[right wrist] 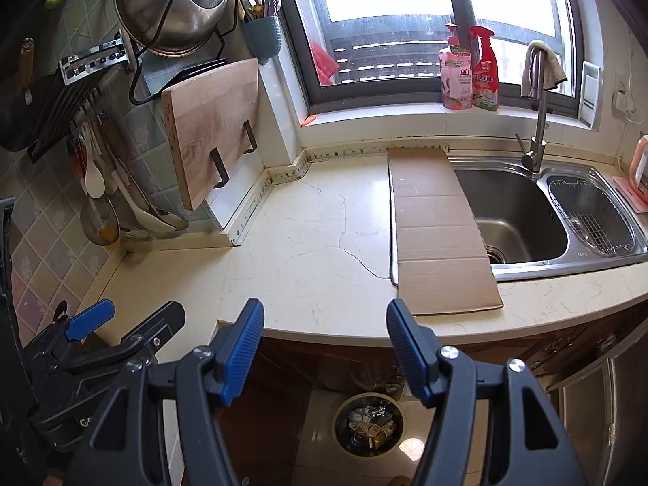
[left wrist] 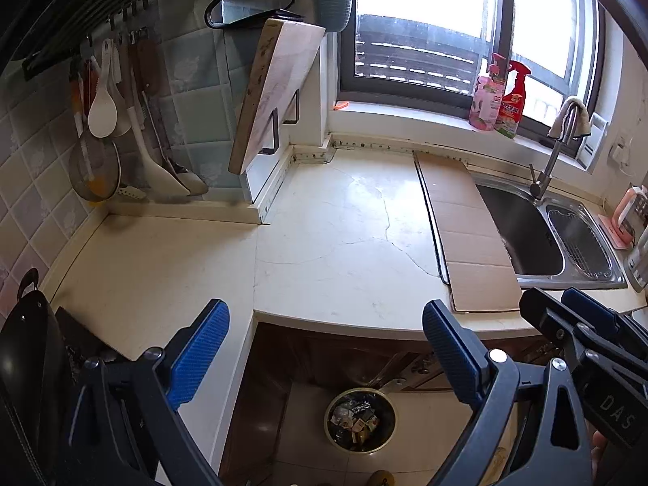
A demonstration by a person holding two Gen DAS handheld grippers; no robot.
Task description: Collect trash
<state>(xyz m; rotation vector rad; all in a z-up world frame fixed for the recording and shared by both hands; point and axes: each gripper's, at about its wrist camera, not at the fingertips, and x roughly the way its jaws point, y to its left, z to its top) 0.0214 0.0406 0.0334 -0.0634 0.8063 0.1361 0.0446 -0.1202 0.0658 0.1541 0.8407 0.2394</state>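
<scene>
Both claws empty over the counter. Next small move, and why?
Probably take the right claw toward the cardboard sheet lying across the sink's left rim. It's the only loose item on the counter; the bin on the floor already holds trash.

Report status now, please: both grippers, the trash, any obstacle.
Left gripper open, empty. Right gripper open, empty. Trash bin on floor below counter edge, holding trash. Cardboard sheet flat beside sink; nothing blocking.

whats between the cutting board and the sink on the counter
Bare counter, then a flat cardboard sheet lying along the sink and overlapping its left edge. Nothing else lies between it and the cutting board. The right wrist view shows it best.
</scene>
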